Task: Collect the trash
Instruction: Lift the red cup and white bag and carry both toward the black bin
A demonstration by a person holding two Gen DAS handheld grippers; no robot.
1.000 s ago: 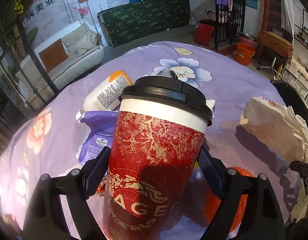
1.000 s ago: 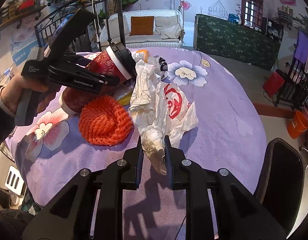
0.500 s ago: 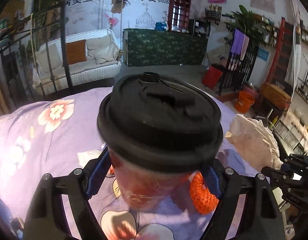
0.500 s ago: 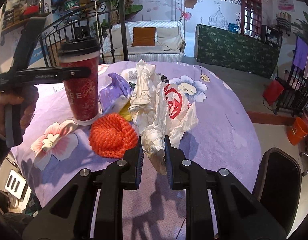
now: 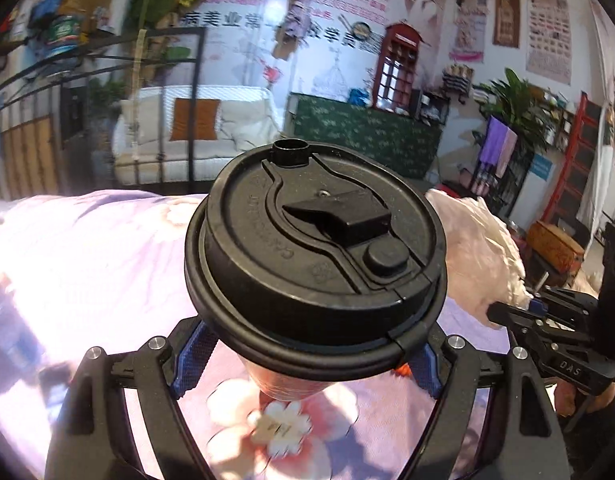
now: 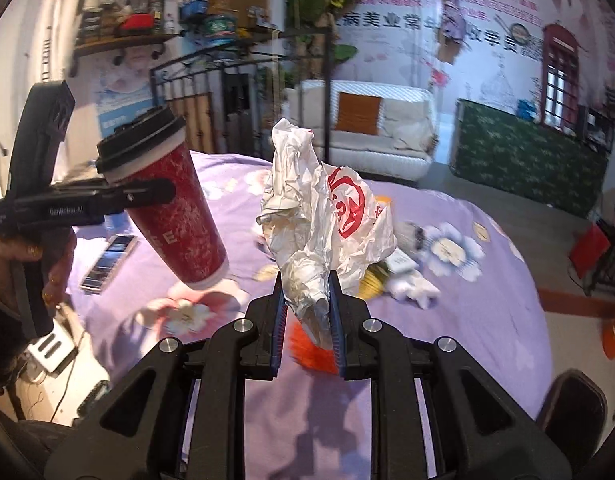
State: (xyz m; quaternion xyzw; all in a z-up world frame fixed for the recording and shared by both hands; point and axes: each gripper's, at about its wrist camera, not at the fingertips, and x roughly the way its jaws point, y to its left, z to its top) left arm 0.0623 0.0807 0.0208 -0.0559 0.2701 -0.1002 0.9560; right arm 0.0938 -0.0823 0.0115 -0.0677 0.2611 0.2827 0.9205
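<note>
My left gripper (image 5: 307,360) is shut on a red paper coffee cup with a black lid (image 5: 315,256); the cup (image 6: 175,208) hangs tilted in the air above the table in the right wrist view. My right gripper (image 6: 306,316) is shut on a crumpled white plastic bag with a red logo (image 6: 327,216), lifted off the purple flowered tablecloth (image 6: 467,320). The bag also shows at the right of the left wrist view (image 5: 475,248). An orange net (image 6: 311,352) peeks out under the right fingers.
On the table lie a phone (image 6: 109,258), crumpled white tissue (image 6: 411,290), a yellow wrapper (image 6: 371,280) and other small litter. A black chair back (image 6: 575,408) stands at the table's right edge. A sofa (image 6: 371,136) and a green counter (image 6: 527,160) stand behind.
My left gripper has lifted the cup from the table and tilted it. My right gripper has raised the plastic bag off the table.
</note>
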